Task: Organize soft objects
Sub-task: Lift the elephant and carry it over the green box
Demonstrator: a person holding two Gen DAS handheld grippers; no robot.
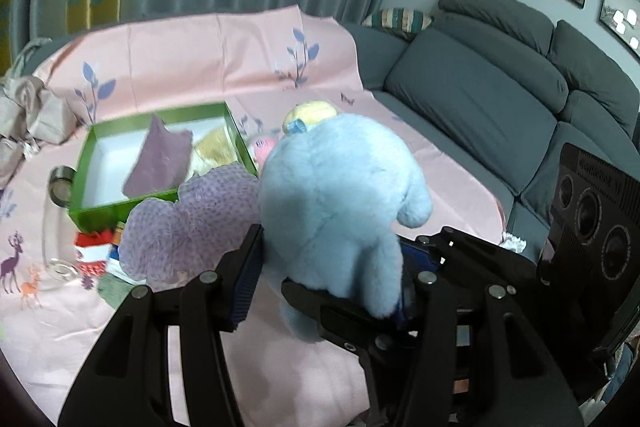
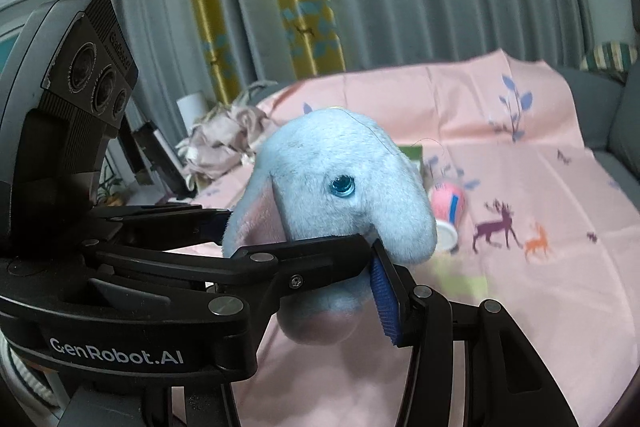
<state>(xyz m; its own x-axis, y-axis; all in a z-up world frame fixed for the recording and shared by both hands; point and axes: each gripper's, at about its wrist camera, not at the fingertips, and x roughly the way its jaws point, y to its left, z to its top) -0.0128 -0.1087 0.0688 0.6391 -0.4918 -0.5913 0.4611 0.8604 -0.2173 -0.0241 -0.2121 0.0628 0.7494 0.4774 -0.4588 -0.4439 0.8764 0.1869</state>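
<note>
- Left gripper (image 1: 320, 267) and right gripper (image 2: 304, 239) both clamp the blue plush elephant (image 1: 340, 195).
- Keep both grips firm; lower it gently into the green box (image 1: 160, 197).

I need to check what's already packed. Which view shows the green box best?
The left wrist view: the green box lies open, showing cloth and plush inside. The right wrist view shows only a green sliver behind the blue plush toy.

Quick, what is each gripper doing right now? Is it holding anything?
Left gripper: closed on the blue plush toy.
Right gripper: closed on the same blue plush toy.
</note>
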